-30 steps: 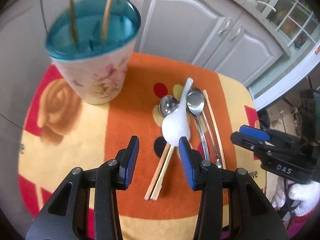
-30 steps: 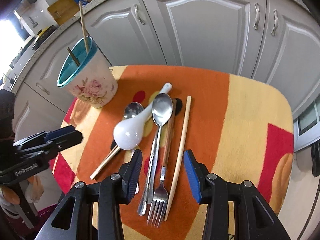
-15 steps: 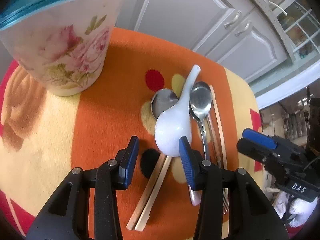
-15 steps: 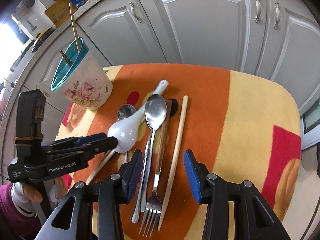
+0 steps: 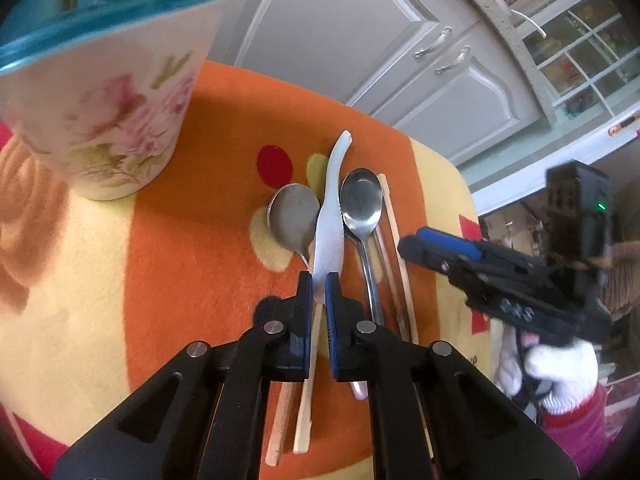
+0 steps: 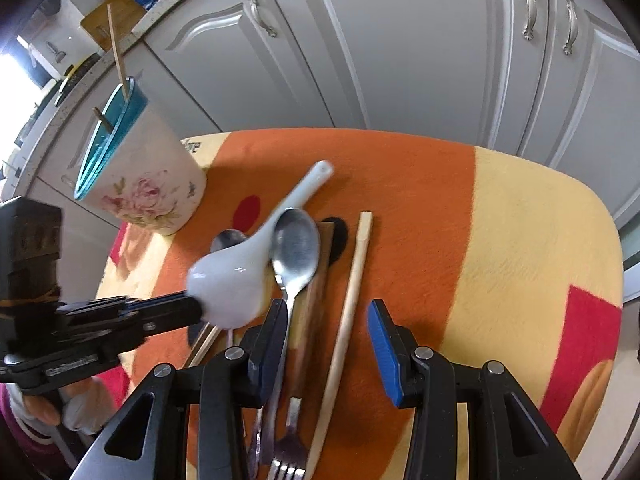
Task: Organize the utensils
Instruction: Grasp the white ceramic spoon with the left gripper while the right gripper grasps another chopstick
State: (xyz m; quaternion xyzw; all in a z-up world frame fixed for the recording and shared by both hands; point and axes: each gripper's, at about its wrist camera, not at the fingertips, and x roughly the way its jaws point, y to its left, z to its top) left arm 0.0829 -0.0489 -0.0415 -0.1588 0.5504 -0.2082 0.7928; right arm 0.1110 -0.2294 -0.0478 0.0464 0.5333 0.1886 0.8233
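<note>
My left gripper (image 5: 319,284) was closing on the white ceramic spoon (image 5: 329,236), pads pinching its bowl edge; my right gripper (image 6: 326,316) stood apart over a chopstick (image 6: 348,304); beyond sat the floral cup (image 6: 140,184)

Bare cloth (image 6: 520,240) right of chopstick (image 6: 352,280), holder (image 6: 140,176) blocking far left

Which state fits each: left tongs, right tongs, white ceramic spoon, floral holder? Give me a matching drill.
Things:
1. left tongs
2. right tongs
3. white ceramic spoon
4. floral holder

States:
A. open above the metal cutlery
B. pinched by its bowl and tipped up
C. closing on the white bowl
D. standing with sticks poking out

Pairs: 1-C, 2-A, 3-B, 4-D
</note>
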